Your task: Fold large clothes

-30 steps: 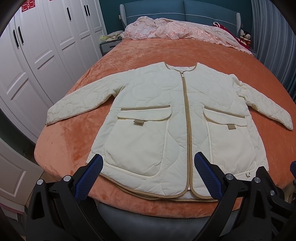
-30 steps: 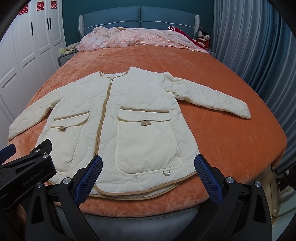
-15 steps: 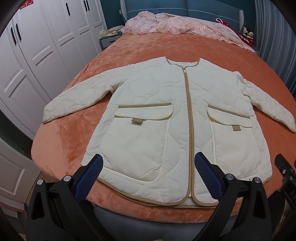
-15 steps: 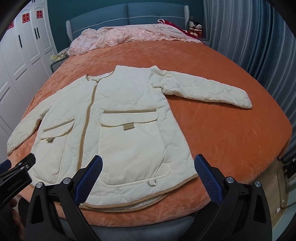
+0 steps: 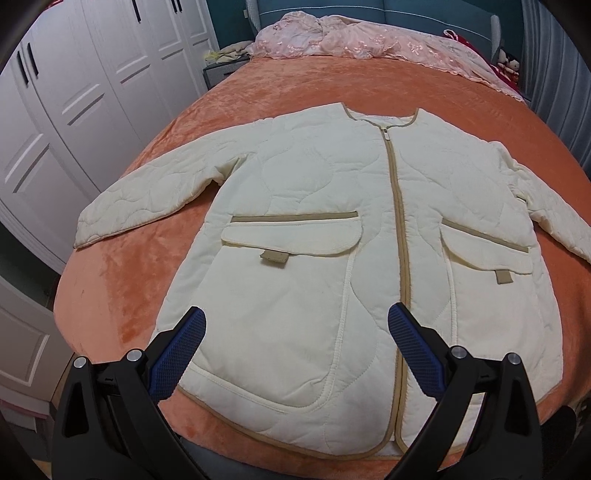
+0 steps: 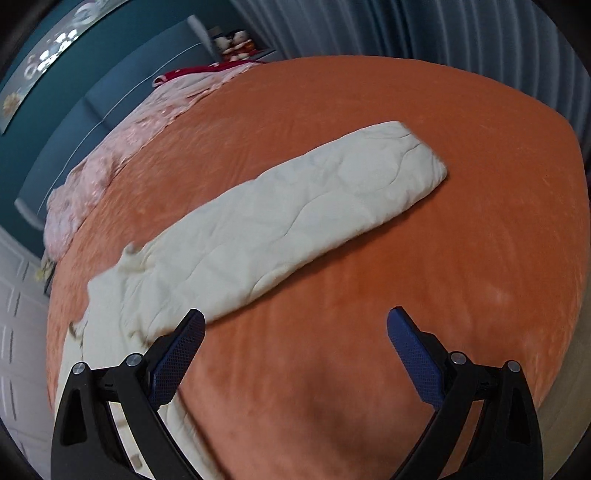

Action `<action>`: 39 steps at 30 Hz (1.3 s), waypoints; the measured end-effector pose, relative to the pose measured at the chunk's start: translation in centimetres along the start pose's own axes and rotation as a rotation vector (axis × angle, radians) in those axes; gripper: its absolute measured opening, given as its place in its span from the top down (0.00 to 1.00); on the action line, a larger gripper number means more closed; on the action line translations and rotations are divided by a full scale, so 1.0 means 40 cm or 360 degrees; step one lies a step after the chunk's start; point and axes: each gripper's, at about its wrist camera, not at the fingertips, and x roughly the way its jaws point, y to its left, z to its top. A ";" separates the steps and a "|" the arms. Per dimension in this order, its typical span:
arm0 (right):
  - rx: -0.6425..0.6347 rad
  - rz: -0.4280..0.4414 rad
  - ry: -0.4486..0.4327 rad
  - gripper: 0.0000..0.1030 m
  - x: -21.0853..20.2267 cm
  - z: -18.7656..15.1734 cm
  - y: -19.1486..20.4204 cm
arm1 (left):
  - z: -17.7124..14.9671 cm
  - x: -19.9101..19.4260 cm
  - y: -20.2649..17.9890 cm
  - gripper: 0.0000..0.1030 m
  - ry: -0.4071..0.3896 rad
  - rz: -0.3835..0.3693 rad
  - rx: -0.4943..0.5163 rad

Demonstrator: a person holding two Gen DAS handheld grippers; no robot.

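Left wrist view, jacket [image 5: 314, 229]: the cream quilted jacket is lying flat, front up and zipped, filling the middle of the frame on the orange bed [image 5: 122, 295], its hem along the lower edge.
Left wrist view, left tongs [image 5: 295, 345]: they are gaping wide and gripping nothing, hovering over the lower pocket area at bottom centre.
Left wrist view, left sleeve [image 5: 147, 199]: it is stretching out flat toward the left edge of the frame, well apart from the tongs.
Left wrist view, surroundings: a pink bedspread [image 5: 369, 40] is bunching along the top of the frame, and white wardrobe doors [image 5: 74, 92] are filling the upper left; neither is touching the jacket.
Right wrist view, right sleeve [image 6: 295, 218]: it is running diagonally from lower left to upper right, its cuff ending in the upper right of the frame.
Right wrist view, right tongs [image 6: 295, 345]: they are spread open and empty, sitting at bottom centre, with the left-hand pad just beside the sleeve's root.
Step in hand, a judgement: the right tongs are probably lining up to take the sleeve and fold it across the body; pinching near the cuff should be carrying the whole length over cleanly.
Obstacles: the view is blurring, but nothing is lying on the sleeve; blue curtains [image 6: 461, 29] are hanging at the top right, clear of the bed.
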 end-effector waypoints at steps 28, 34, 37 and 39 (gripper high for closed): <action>-0.1140 0.0836 -0.0091 0.91 -0.167 -0.154 0.771 | 0.050 0.117 0.142 0.06 0.0093 0.0178 -0.0235; -0.1451 0.0999 0.0215 0.81 -0.147 -0.476 0.938 | 0.057 0.135 0.212 0.06 0.0107 0.0198 -0.0344; -0.1511 0.1057 0.0259 0.62 -0.169 -0.571 0.943 | 0.070 0.153 0.242 0.06 0.0114 0.0149 -0.0409; -0.1462 0.1030 0.0225 0.54 -0.187 -0.579 0.905 | 0.087 0.165 0.253 0.06 0.0110 0.0075 -0.0456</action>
